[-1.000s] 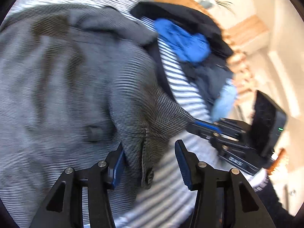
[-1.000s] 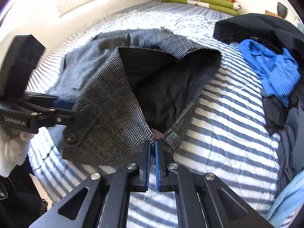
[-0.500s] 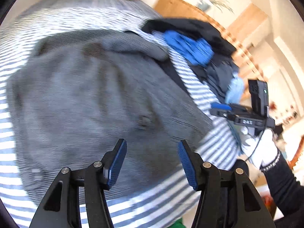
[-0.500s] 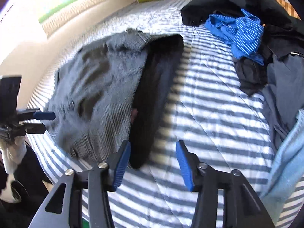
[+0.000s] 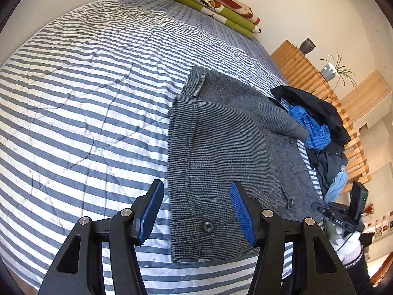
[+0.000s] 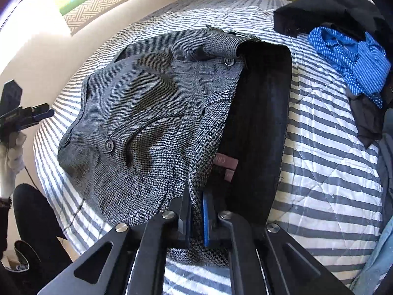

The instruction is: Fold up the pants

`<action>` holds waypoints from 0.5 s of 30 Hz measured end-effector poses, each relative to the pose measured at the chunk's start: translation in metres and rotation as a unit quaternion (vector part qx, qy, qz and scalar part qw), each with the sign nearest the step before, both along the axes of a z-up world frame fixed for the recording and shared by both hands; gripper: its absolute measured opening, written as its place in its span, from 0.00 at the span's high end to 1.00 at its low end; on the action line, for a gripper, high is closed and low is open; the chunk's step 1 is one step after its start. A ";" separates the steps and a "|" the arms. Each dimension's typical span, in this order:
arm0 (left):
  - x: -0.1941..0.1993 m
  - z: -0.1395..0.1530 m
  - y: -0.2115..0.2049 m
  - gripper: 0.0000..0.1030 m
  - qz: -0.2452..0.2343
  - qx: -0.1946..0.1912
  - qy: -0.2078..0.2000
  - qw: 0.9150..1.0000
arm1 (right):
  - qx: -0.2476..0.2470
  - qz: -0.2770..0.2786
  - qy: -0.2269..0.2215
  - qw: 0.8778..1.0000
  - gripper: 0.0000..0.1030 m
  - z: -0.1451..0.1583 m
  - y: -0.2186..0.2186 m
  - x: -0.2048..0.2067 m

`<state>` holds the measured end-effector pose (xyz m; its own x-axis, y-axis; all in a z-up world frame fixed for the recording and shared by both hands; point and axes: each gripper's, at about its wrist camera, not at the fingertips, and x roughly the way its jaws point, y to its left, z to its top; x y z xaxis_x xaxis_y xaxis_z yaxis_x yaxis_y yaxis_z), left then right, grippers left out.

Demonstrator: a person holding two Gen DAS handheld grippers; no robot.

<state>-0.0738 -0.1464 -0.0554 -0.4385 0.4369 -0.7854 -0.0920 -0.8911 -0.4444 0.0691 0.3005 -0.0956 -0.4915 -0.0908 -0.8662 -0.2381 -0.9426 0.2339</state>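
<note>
Grey pants [image 5: 235, 152] on striped bed quilt [image 5: 86, 93], right tongs [image 6: 196, 218] clamping their waistband, left tongs [image 5: 196, 211] agape above

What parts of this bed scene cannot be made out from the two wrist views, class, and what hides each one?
- Legs of the grey houndstooth pants: both views, folded under the top layer.
- Pink label's wording: right wrist view, too small and half covered by the waistband.
- Lower garments in the dark clothes pile: left wrist view, buried under the blue striped shirt.
- Pads of the right hand-held gripper: right wrist view, pinched cloth covers them.
</note>
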 end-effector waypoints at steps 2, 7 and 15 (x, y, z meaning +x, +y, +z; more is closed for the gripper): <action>0.001 -0.002 -0.006 0.42 0.000 0.003 0.001 1.000 | -0.007 0.001 0.012 1.000 0.95 0.012 -0.005 0.022; -0.019 -0.012 -0.011 0.42 -0.002 0.001 -0.005 1.000 | -0.012 0.042 -0.004 0.999 0.94 0.014 -0.038 0.084; -0.081 0.000 0.022 0.42 -0.014 0.008 -0.003 1.000 | -0.005 0.004 -0.012 1.000 0.72 0.023 -0.007 0.061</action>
<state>-0.1545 -0.1245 -0.0554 -0.4218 0.4617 -0.7803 -0.1146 -0.8809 -0.4593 0.1297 0.2933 -0.0723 -0.4698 -0.1031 -0.8767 -0.2354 -0.9426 0.2370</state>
